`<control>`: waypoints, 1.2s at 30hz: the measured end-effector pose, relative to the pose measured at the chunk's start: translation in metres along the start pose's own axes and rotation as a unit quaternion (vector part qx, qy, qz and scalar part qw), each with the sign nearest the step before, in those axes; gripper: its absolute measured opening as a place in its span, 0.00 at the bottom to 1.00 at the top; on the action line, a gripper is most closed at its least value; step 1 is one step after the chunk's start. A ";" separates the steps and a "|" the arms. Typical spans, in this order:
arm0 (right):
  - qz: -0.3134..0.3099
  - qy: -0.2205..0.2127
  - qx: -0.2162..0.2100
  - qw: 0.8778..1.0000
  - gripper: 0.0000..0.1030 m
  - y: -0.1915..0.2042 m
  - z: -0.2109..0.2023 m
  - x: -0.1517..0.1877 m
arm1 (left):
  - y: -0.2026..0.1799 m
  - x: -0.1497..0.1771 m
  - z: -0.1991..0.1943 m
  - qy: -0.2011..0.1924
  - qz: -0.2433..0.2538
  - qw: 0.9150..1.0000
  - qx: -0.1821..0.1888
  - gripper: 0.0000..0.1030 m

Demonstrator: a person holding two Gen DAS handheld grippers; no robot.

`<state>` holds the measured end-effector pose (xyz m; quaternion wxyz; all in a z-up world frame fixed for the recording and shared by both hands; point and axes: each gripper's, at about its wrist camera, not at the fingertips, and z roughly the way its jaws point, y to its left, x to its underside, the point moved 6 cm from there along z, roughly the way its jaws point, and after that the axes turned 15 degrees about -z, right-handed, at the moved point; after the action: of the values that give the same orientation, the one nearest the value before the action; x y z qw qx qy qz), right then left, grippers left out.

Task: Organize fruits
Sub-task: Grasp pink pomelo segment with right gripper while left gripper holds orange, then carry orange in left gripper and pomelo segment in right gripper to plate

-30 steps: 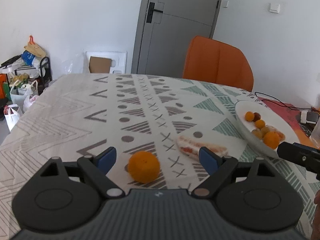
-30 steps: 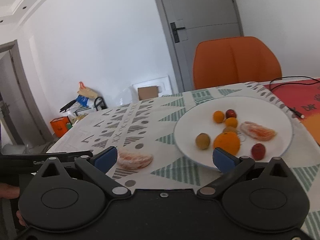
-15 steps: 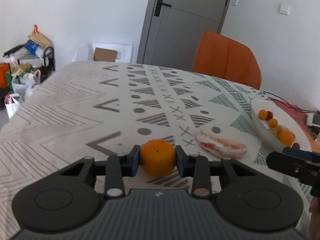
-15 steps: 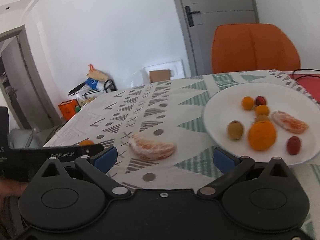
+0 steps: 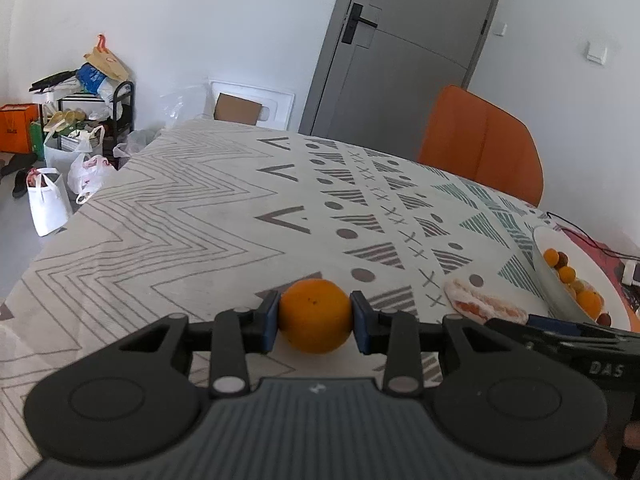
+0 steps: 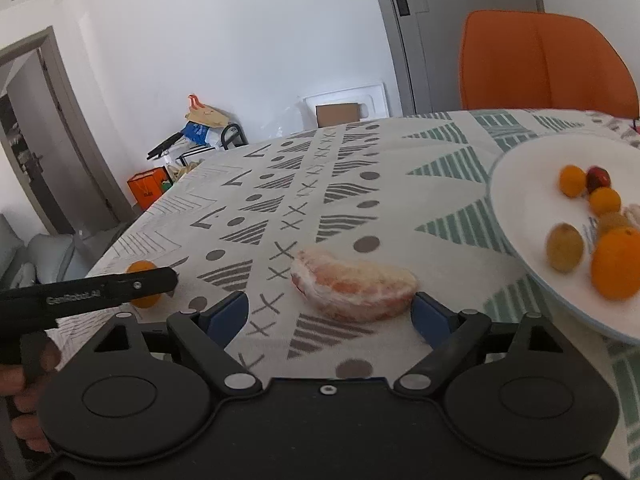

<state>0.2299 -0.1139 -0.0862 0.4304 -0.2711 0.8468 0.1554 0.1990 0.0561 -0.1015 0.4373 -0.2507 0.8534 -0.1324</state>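
Observation:
An orange (image 5: 316,316) is clamped between the blue pads of my left gripper (image 5: 316,322), low over the patterned tablecloth. The right wrist view shows that same orange (image 6: 140,269) half hidden behind the left gripper's finger (image 6: 120,286). A peeled citrus segment (image 6: 352,288) lies on the cloth between the wide jaws of my right gripper (image 6: 329,314). Those jaws are closing; the right pad is near the segment's end and the left pad is well clear. To the right, a white plate (image 6: 516,184) holds a large orange (image 6: 616,264) and several small fruits.
An orange chair (image 6: 544,60) stands at the table's far side, in front of a grey door (image 5: 404,48). Bags and a rack (image 5: 80,128) crowd the floor off the table's left edge. A red mat with a cable (image 5: 592,240) lies beyond the plate.
My left gripper has shut on the orange. The right gripper has swung left from the plate to the citrus segment, and its jaws have narrowed a little.

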 end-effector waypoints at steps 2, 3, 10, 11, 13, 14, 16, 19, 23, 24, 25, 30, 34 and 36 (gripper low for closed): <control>-0.005 0.003 0.005 1.000 0.88 0.002 0.004 -0.003 | 0.003 -0.003 -0.001 -0.001 -0.002 1.000 0.001 0.34; -0.009 0.004 0.007 1.000 0.89 0.003 0.006 -0.004 | 0.004 -0.004 -0.001 -0.003 -0.004 1.000 0.001 0.34; -0.051 0.013 0.029 0.998 0.89 0.012 0.021 -0.012 | 0.011 -0.009 -0.001 -0.006 -0.013 1.000 0.000 0.34; -0.063 0.017 0.041 0.997 0.90 0.013 0.023 -0.012 | 0.013 -0.010 -0.001 -0.007 -0.014 1.000 -0.001 0.34; -0.075 0.023 0.047 0.996 0.95 0.016 0.025 -0.012 | 0.013 -0.010 0.001 -0.008 -0.017 1.000 -0.001 0.34; -0.077 0.025 0.044 0.996 0.96 0.017 0.027 -0.013 | 0.014 -0.010 0.001 -0.007 -0.019 1.000 0.000 0.34; -0.080 0.028 0.044 0.995 0.97 0.018 0.029 -0.014 | 0.016 -0.011 0.001 -0.008 -0.020 1.000 0.001 0.34; -0.086 0.032 0.049 0.995 0.95 0.022 0.031 -0.016 | 0.017 -0.012 0.002 -0.009 -0.021 1.000 0.003 0.34; -0.089 0.031 0.063 0.994 0.82 0.021 0.030 -0.018 | 0.018 -0.012 0.001 -0.008 -0.024 1.000 0.005 0.34; -0.087 0.030 0.063 0.994 0.82 0.020 0.028 -0.018 | 0.017 -0.012 0.001 -0.009 -0.023 1.000 0.005 0.34; -0.082 0.030 0.063 0.994 0.82 0.019 0.026 -0.018 | 0.017 -0.012 0.000 -0.009 -0.023 1.000 0.005 0.34; -0.071 0.012 0.062 0.996 0.81 0.016 0.009 -0.021 | 0.013 -0.010 -0.003 -0.008 -0.020 1.000 0.008 0.34; -0.065 -0.004 0.064 0.996 0.80 0.014 -0.004 -0.025 | 0.005 -0.009 -0.007 -0.012 -0.015 1.000 0.014 0.34; -0.061 -0.012 0.067 0.996 0.80 0.011 -0.009 -0.027 | 0.000 -0.007 -0.008 -0.012 -0.010 1.000 0.018 0.34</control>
<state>0.2306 -0.1004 -0.0585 0.4668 -0.2905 0.8319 0.0752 0.1961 0.0599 -0.0916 0.4507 -0.2526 0.8432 -0.1486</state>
